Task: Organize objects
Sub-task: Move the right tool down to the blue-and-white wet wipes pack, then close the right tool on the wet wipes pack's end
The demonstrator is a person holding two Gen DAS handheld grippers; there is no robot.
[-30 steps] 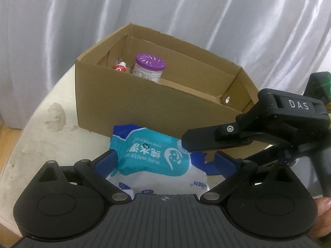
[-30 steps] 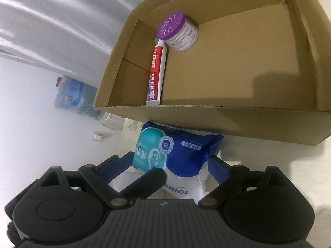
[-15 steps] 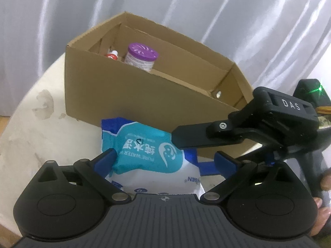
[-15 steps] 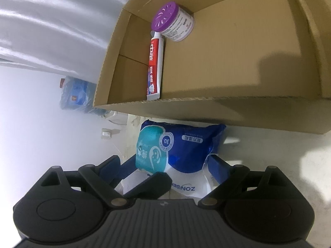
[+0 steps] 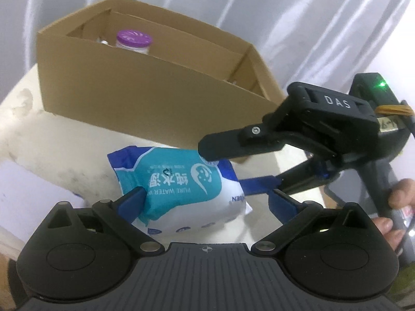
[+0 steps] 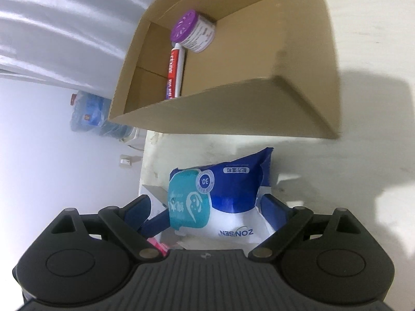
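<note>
Both grippers, left (image 5: 207, 197) and right (image 6: 205, 208), now back from box (image 5: 145, 98), wipes pack (image 5: 179, 186) carried along. Fingers wide, bracketing pack; grip uncertain. Pack on desk (image 5: 52, 140) at box's 6 o'clock, not boxed.

A makeshift recording corner in a plain room is suggested, more lab/staging area than lived-in home. A white curtain (image 5: 298, 13) is hung as a backdrop at 12 o'clock in the left wrist view. A worn, stained white round table (image 5: 31, 140) is used as the work surface, w/ a cardboard box (image 5: 135, 90) set on it. A large water jug (image 6: 88, 115) is seen on the floor at 9 o'clock in the right wrist view, beside a bare white wall (image 6: 52, 181).
</note>
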